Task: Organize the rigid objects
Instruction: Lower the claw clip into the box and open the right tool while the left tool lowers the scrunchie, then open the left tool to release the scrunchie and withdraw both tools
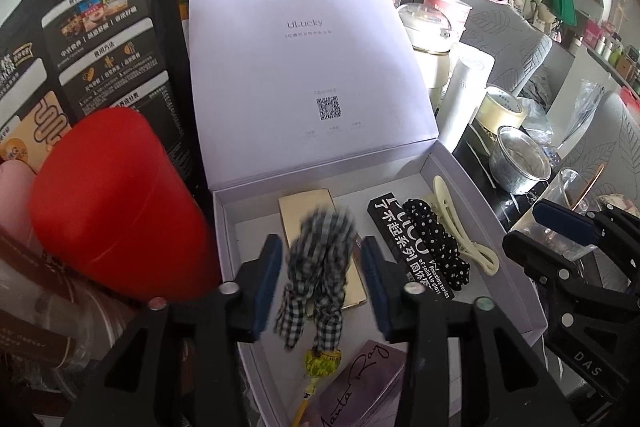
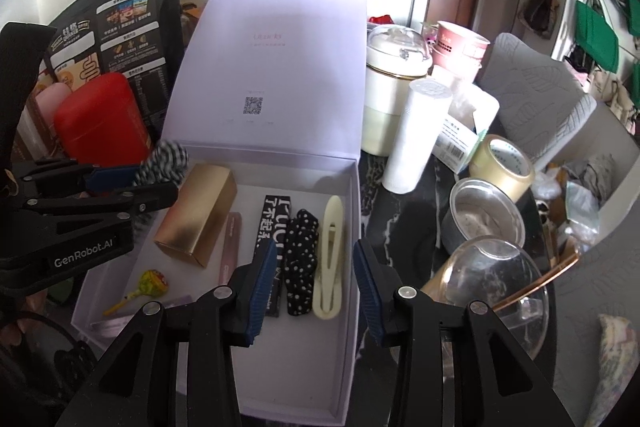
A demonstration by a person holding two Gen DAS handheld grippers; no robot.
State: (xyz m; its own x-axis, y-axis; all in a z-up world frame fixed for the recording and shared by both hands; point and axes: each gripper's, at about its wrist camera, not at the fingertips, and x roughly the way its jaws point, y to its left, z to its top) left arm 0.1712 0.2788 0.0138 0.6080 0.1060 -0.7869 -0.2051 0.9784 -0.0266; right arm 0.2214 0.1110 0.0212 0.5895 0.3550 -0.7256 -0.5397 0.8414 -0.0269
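Note:
An open white box (image 1: 484, 199) (image 2: 355, 227) holds a gold carton (image 2: 196, 215), a black lip-gloss box (image 2: 276, 215), a polka-dot scrunchie (image 2: 302, 259), a cream hair clip (image 2: 330, 259) and a lollipop (image 2: 154, 283). My left gripper (image 1: 326, 279) (image 2: 154, 183) hangs open over the box's left half. A blurred black-and-white checked scrunchie (image 1: 320, 247) (image 2: 162, 161) sits between its pads, clear of both. My right gripper (image 2: 316, 291) (image 1: 540, 235) is open above the hair clip and polka-dot scrunchie, holding nothing.
A red canister (image 1: 112, 195) and a black pouch (image 1: 100, 47) stand left of the box. To its right crowd a white cylinder (image 2: 416, 135), a tape roll (image 2: 504, 163), a metal cup (image 2: 488, 215), a glass bowl (image 2: 496, 287) and a lidded cream pot (image 2: 396, 87).

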